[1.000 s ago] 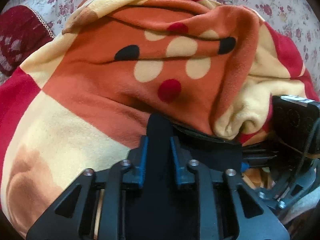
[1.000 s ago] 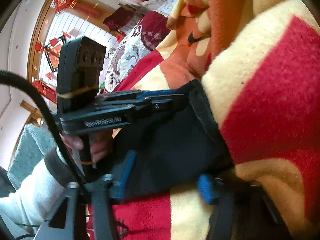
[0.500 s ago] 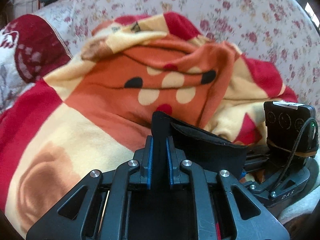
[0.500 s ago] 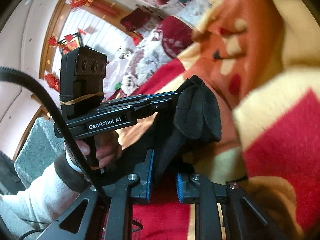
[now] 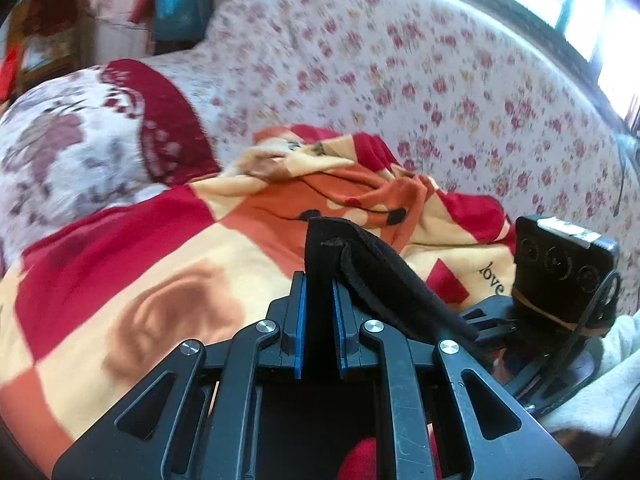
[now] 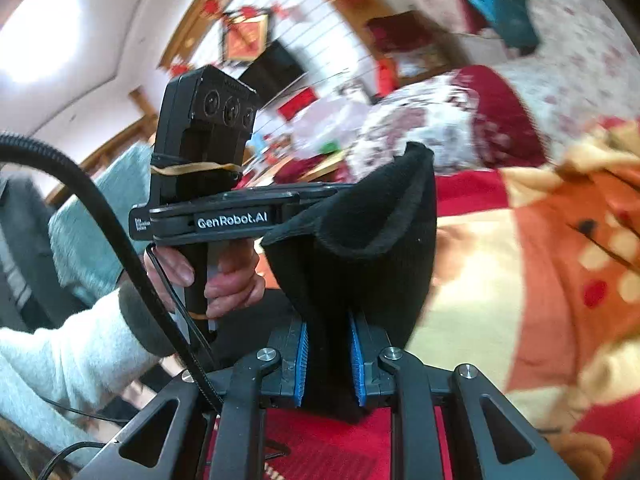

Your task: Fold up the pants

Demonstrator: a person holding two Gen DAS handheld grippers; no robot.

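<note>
The black pants (image 5: 384,280) hang in the air above a red, orange and cream fleece blanket (image 5: 132,264). My left gripper (image 5: 319,280) is shut on an upright fold of the black cloth, its blue pads (image 5: 299,320) pressing both sides. From there the fabric slants right toward the right gripper's body (image 5: 560,276). In the right wrist view my right gripper (image 6: 328,332) is shut on a bunched edge of the pants (image 6: 360,240), which cup upward. The left gripper (image 6: 320,192) comes in level from the left, its tips buried in the cloth.
A floral-covered sofa back (image 5: 420,80) curves behind the blanket, with a dark red patterned cushion (image 5: 160,120) at left. A bright window (image 5: 600,20) is at top right. A hand (image 6: 224,280) in a pale sleeve (image 6: 60,360) holds the left gripper's handle.
Both grippers rose and pulled back from the blanket, lifting the pants with them. The right jaws closed onto the black fabric, and the right wrist rolled.
</note>
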